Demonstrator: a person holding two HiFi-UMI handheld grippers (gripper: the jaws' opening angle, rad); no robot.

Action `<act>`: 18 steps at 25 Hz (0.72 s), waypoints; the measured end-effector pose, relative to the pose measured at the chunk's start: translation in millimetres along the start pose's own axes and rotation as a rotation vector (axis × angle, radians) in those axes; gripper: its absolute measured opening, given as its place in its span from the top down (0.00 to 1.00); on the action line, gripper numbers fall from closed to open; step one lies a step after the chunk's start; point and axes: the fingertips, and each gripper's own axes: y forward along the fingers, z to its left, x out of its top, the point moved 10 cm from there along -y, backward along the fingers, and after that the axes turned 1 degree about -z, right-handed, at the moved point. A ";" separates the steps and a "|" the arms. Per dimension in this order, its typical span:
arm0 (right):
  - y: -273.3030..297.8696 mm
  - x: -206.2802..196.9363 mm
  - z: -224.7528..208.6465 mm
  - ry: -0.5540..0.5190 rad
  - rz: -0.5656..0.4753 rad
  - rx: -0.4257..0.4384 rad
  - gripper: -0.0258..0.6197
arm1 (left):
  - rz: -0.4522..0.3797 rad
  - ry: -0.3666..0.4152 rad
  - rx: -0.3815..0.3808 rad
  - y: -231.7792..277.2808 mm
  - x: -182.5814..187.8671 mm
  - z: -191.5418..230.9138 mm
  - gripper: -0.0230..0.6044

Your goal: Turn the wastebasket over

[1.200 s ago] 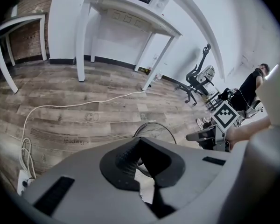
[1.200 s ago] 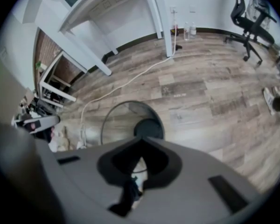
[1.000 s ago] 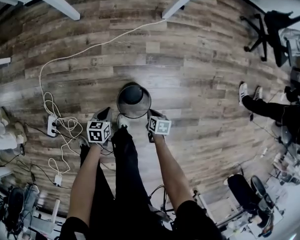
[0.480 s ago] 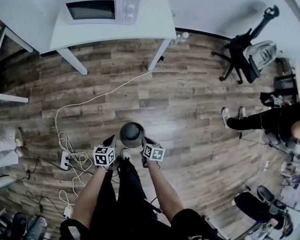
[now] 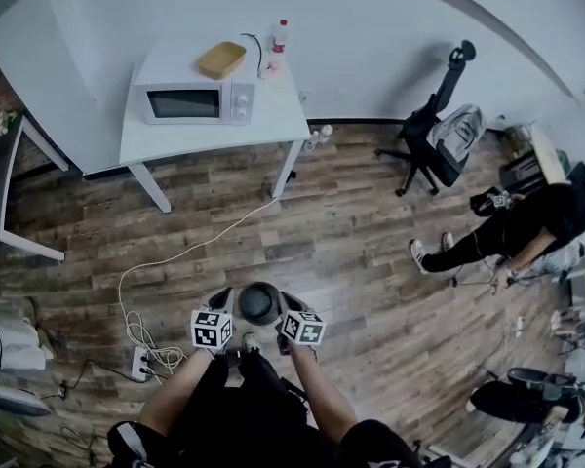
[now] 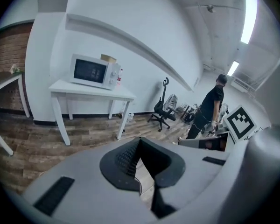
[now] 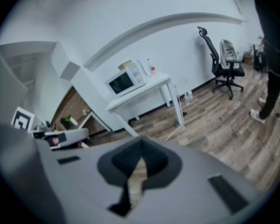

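Observation:
The wastebasket [image 5: 258, 302] is a dark round bin on the wooden floor, seen from straight above between my two grippers. Which end is up I cannot tell from here. My left gripper [image 5: 221, 299] hangs just left of it and my right gripper [image 5: 287, 303] just right of it, both higher than the bin. In the left gripper view the left gripper [image 6: 139, 142] is shut with nothing between its jaws, only floor beyond. The right gripper [image 7: 140, 149] in its own view is shut and empty too. Neither gripper view shows the bin.
A white table [image 5: 273, 115] with a microwave [image 5: 190, 100] stands against the wall. A white cable [image 5: 175, 256] runs across the floor to a power strip [image 5: 139, 363]. An office chair [image 5: 439, 139] and a person [image 5: 526, 227] are at the right.
The head view has risen and takes in the table and wall. Both grippers have lifted up from beside the wastebasket, which stays on the floor and looks smaller.

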 end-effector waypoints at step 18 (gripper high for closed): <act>-149.7 34.0 143.0 -0.176 -0.426 0.009 0.91 | -0.434 0.274 -0.097 -169.3 105.5 -44.9 0.91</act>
